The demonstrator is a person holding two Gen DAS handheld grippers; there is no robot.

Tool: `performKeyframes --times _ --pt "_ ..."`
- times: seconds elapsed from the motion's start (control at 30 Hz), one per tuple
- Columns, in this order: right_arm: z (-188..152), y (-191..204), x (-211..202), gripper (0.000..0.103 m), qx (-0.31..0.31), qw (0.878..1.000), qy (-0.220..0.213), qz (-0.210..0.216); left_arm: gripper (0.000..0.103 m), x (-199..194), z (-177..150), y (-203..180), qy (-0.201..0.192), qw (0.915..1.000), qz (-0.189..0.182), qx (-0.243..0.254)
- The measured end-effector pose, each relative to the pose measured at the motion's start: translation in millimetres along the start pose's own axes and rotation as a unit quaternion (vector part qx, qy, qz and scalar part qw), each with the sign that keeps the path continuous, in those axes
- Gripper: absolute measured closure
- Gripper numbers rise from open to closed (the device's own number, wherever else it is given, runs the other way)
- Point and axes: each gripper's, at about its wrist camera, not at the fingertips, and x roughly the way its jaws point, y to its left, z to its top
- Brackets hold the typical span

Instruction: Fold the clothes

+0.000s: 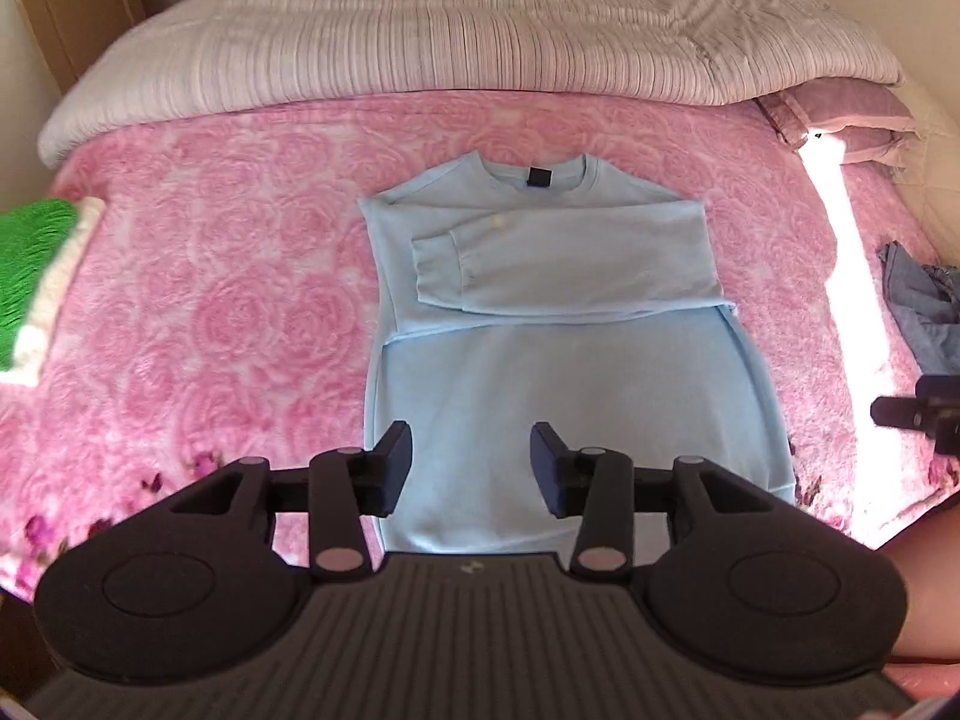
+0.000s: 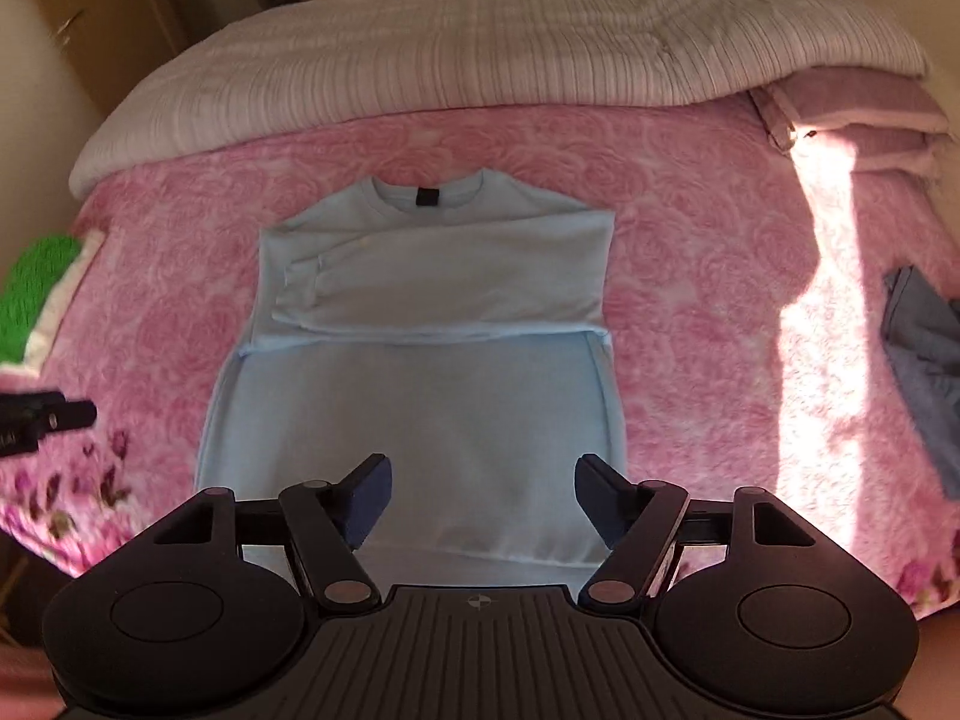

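Note:
A light blue sweatshirt (image 1: 540,300) lies flat on the pink rose-patterned blanket (image 1: 210,300), collar away from me, both sleeves folded across its chest. My left gripper (image 1: 471,468) hovers open above the hem's left part, nothing between its fingers. In the right wrist view the same sweatshirt (image 2: 420,348) spreads below my right gripper (image 2: 483,501), which is open over the hem's right part. The right gripper's tip (image 1: 918,414) shows at the right edge of the left view; the left gripper's tip (image 2: 48,417) shows at the left edge of the right view.
A striped grey-white duvet (image 1: 450,30) is bunched along the far side of the bed. A folded green and white cloth (image 1: 36,276) lies at the left edge, and a grey-blue garment (image 1: 924,306) at the right. Pink pillows (image 1: 852,120) sit at the far right. A sunlit strip (image 2: 828,312) crosses the blanket.

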Motion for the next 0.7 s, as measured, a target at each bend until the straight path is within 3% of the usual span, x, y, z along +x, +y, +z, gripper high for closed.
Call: performKeyframes --times 0.17,0.43,0.7 --pt "-46.4 -16.3 -10.8 0.032 -0.009 1.0 0.009 0.012 0.064 -28.1 -25.2 -39.5 -0.002 1.0 0.008 -0.004" --pt "-68.0 -41.2 -59.3 0.032 -0.046 0.999 -0.009 -0.002 0.059 -61.5 -56.6 -100.9 -0.031 0.9993 0.022 -0.004" --pt "-102.0 -60.2 -81.0 0.032 -0.082 0.996 -0.034 0.009 0.059 -82.1 -87.9 -140.5 -0.031 0.9987 0.039 -0.01"
